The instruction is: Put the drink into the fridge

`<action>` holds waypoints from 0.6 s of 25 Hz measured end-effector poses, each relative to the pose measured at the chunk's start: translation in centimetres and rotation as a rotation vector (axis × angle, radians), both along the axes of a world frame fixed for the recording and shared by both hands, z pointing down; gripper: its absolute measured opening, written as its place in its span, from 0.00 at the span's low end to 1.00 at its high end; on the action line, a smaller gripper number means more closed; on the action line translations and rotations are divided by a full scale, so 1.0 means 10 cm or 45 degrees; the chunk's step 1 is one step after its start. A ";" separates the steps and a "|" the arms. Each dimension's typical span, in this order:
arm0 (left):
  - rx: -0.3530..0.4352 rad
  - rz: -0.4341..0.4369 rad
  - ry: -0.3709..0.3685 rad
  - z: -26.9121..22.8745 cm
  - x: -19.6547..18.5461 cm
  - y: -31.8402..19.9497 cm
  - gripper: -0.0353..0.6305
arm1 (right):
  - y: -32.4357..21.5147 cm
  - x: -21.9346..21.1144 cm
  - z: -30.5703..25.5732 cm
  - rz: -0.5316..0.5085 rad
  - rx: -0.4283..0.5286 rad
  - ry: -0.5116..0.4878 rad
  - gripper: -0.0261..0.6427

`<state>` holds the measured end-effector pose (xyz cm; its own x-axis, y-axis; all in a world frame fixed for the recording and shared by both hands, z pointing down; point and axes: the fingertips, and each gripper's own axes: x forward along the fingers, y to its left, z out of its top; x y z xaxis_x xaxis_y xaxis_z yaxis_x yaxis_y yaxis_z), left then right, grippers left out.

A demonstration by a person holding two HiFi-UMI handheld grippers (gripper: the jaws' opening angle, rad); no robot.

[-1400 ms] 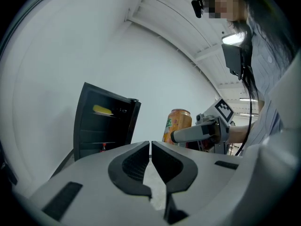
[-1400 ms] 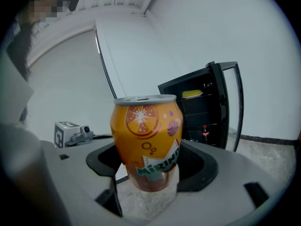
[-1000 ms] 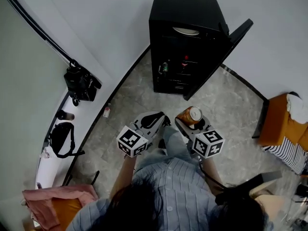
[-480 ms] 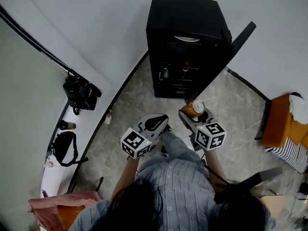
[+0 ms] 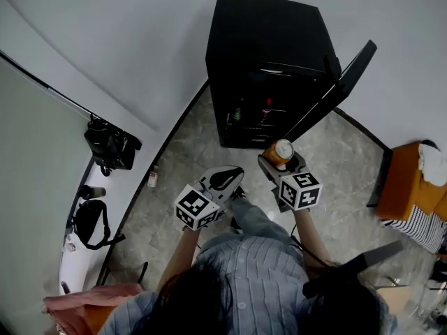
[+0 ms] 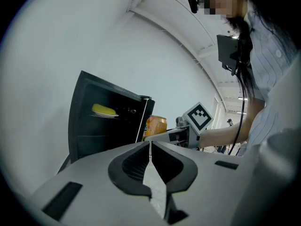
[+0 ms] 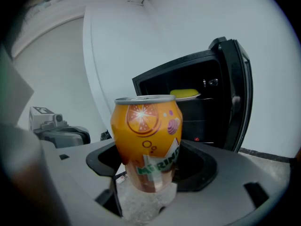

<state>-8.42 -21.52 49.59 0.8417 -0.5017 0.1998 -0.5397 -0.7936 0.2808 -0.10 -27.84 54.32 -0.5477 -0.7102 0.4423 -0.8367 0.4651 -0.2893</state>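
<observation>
Nearer fridge [image 5: 269, 68] now: upright orange Mirinda can [image 7: 146, 135] clamped in R tongs [image 7: 150, 167]; L tongs [image 6: 150, 160] together, empty.

Grey marbled floor [image 5: 183, 187] under me, white wall [image 5: 140, 40] ahead. On my left a white ledge [image 5: 73, 257] carries two black bags [image 5: 110, 145]; a small bottle [image 5: 151, 179] stands near it. On my right, an orange seat [image 5: 400, 183] beside striped cloth [image 5: 421, 226].

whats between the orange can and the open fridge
Nothing: in the right gripper view the fridge's open front shows straight behind the orange can, and the head view shows only bare floor there.
</observation>
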 end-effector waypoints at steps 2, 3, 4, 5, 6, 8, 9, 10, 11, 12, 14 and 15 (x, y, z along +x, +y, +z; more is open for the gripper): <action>-0.011 0.008 -0.003 0.03 0.03 -0.10 0.07 | -0.14 0.01 0.08 0.000 -0.002 0.008 0.52; -0.015 0.014 -0.006 0.05 0.04 -0.15 0.07 | -0.21 0.01 0.12 0.000 -0.002 0.011 0.52; -0.018 0.020 -0.009 0.06 0.05 -0.19 0.07 | -0.29 0.01 0.16 -0.001 -0.001 0.013 0.52; -0.022 0.025 -0.014 0.07 0.07 -0.24 0.07 | -0.36 0.01 0.20 -0.001 0.000 0.014 0.52; -0.026 0.030 -0.018 0.09 0.08 -0.28 0.07 | -0.44 0.01 0.24 0.001 -0.001 0.014 0.52; -0.037 0.039 -0.025 0.12 0.12 -0.36 0.07 | -0.58 0.02 0.33 0.008 -0.006 0.012 0.52; -0.043 0.042 -0.026 0.13 0.13 -0.39 0.07 | -0.65 0.03 0.37 0.014 -0.010 0.011 0.52; -0.049 0.047 -0.024 0.15 0.15 -0.42 0.07 | -0.72 0.04 0.42 0.020 -0.013 0.011 0.52; -0.056 0.052 -0.021 0.16 0.17 -0.45 0.07 | -0.80 0.06 0.47 0.027 -0.018 0.012 0.52; -0.064 0.059 -0.020 0.18 0.19 -0.48 0.07 | -0.87 0.07 0.52 0.034 -0.023 0.014 0.52; -0.080 0.071 -0.026 0.23 0.22 -0.54 0.07 | -1.02 0.08 0.64 0.049 -0.033 0.018 0.52; -0.086 0.075 -0.033 0.26 0.23 -0.57 0.07 | -1.09 0.09 0.69 0.056 -0.038 0.021 0.52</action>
